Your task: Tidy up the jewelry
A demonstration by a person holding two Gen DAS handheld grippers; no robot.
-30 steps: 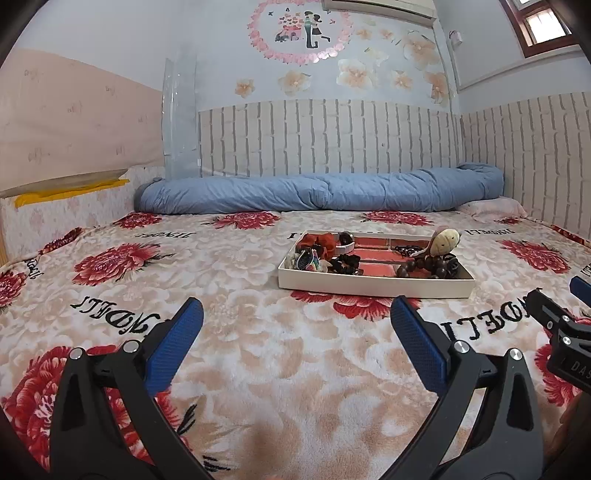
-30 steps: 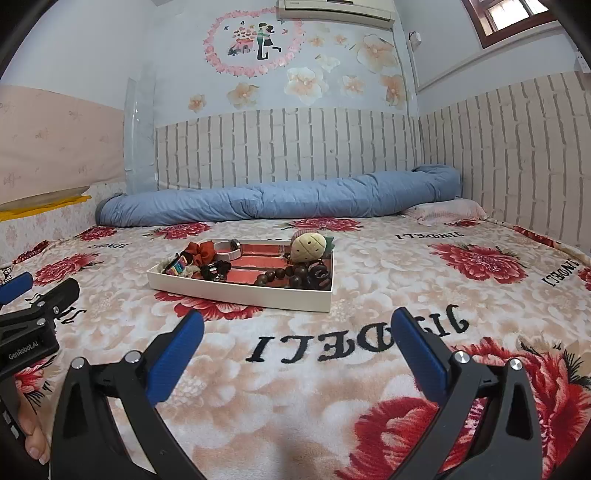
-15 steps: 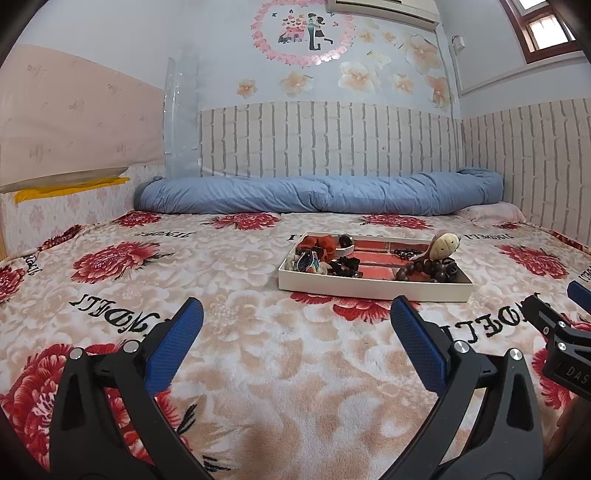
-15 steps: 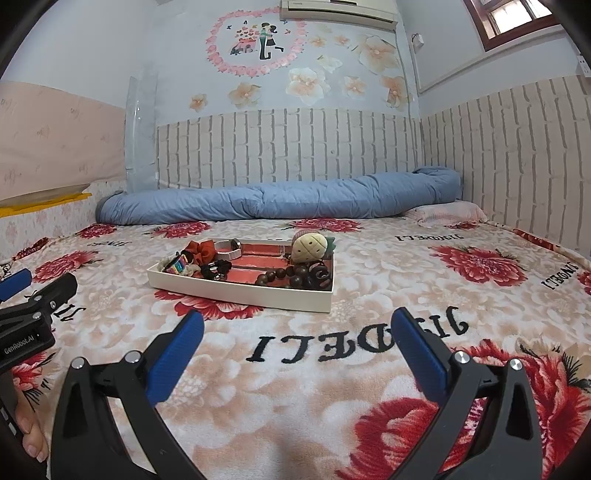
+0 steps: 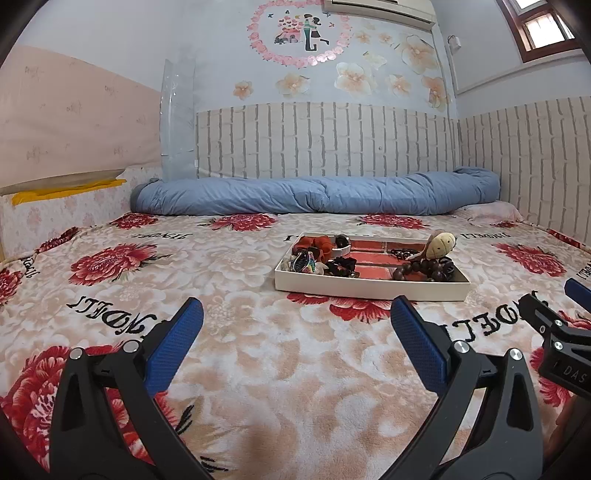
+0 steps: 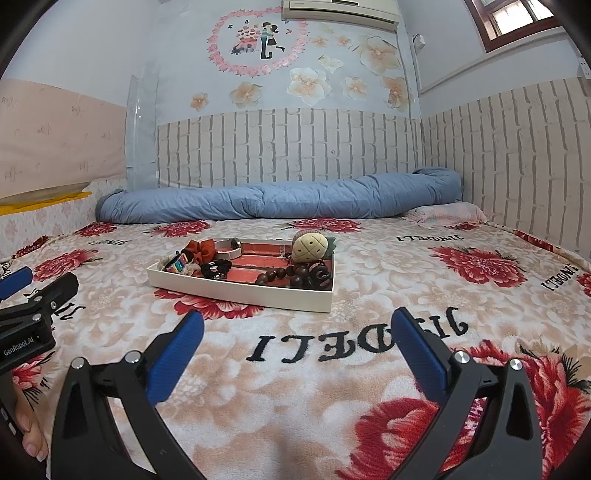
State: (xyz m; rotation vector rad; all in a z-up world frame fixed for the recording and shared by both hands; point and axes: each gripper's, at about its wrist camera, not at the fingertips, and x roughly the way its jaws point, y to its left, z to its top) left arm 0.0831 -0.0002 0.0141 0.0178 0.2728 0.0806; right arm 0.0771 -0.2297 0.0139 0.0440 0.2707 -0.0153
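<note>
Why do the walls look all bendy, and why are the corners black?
Left wrist view: the fisheye lens bows the brick wall and leaves dark corners; the window glares white. Right wrist view: same curve, the window is bright too, yet the tray stays sharp, with soft even light and hardly any shadow on the blanket.

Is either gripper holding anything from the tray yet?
No: the left gripper and right gripper both hang open over the blanket, short of the tray.
</note>
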